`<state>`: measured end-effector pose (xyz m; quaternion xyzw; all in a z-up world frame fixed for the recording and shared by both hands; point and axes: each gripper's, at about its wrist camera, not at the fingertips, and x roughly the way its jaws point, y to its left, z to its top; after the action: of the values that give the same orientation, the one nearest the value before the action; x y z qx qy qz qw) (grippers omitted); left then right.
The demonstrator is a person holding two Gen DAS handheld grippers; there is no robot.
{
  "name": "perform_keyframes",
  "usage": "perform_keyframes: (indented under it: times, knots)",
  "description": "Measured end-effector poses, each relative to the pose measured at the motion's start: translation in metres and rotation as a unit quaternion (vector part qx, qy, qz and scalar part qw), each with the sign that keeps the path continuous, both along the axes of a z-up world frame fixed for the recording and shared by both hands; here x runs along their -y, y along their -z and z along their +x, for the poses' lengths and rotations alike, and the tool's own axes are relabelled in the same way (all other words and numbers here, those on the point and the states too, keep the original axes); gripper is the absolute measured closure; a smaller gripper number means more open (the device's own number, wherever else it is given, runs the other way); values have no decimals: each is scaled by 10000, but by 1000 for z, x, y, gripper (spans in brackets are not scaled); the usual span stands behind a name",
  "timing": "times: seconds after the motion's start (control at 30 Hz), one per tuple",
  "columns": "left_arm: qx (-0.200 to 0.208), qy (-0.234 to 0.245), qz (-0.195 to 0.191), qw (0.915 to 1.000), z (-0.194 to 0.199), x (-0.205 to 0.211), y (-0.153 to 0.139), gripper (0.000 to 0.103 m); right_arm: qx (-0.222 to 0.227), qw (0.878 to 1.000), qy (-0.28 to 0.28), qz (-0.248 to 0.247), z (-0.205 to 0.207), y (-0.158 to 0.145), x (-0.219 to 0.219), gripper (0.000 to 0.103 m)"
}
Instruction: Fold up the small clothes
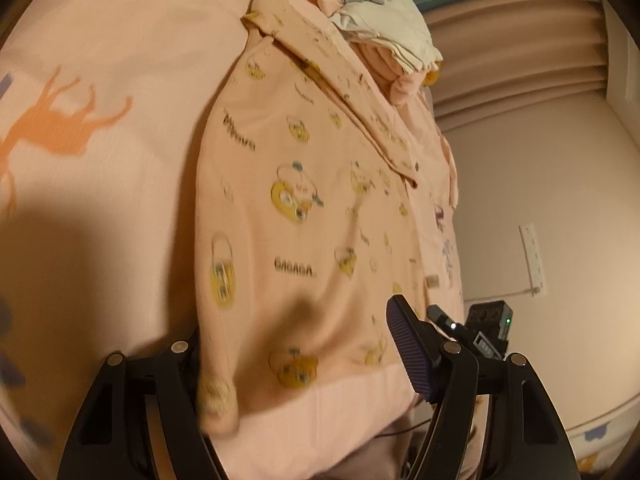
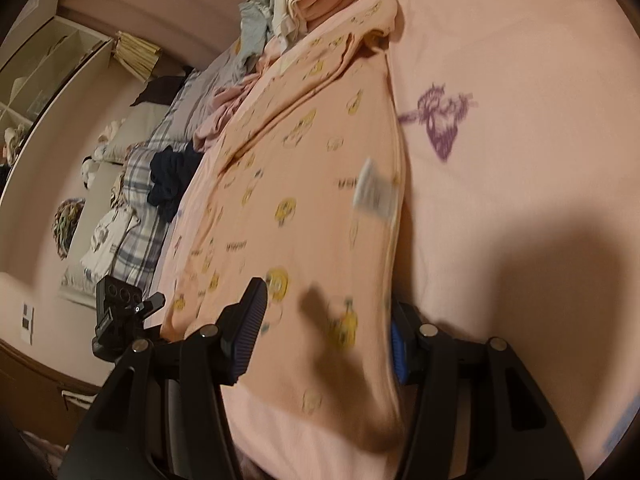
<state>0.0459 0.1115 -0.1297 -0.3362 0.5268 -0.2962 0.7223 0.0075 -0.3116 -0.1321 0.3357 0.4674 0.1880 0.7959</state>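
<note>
Pink top (image 1: 304,216) lies flat on bed (image 1: 104,40), hem at near edge. My left gripper (image 1: 304,356) & right gripper (image 2: 320,344) both wide, straddling hem corners w/o pinching, prob. lining up a fold.

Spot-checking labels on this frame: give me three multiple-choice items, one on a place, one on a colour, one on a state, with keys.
1. Where does the pile of clothes lie?
A. beyond the far end of the printed top
B. on the floor
C. between the jaws

2. What colour is the horse print on the bedsheet?
A. green
B. orange
C. black

3. How do the jaws of the left gripper stand?
A. shut on a sock
B. shut on nothing
C. wide apart over the hem

A: the pile sits past the printed top.
B: the print shows orange on pink.
C: the hem lies between the spread jaws; the right gripper stands likewise.
</note>
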Motion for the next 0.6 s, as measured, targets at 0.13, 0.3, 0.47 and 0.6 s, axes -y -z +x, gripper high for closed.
perform_keyframes:
  times: [0.13, 0.3, 0.47, 0.6]
  knots:
    - [-30, -91, 117, 9999, -5, 0, 1, 31, -21, 10000, -43, 33, -13, 0, -4, 49]
    - [-119, -412, 190, 9989, 2, 0, 2, 33, -44, 9998, 185, 105, -12, 6, 1, 60]
    - [-125, -512, 390, 9978, 3, 4, 1, 42, -18, 9996, 279, -1, -13, 5, 0, 70]
    - [-250, -652, 503, 9963, 3, 0, 5, 59, 20, 9995, 281, -141, -13, 4, -1, 76]
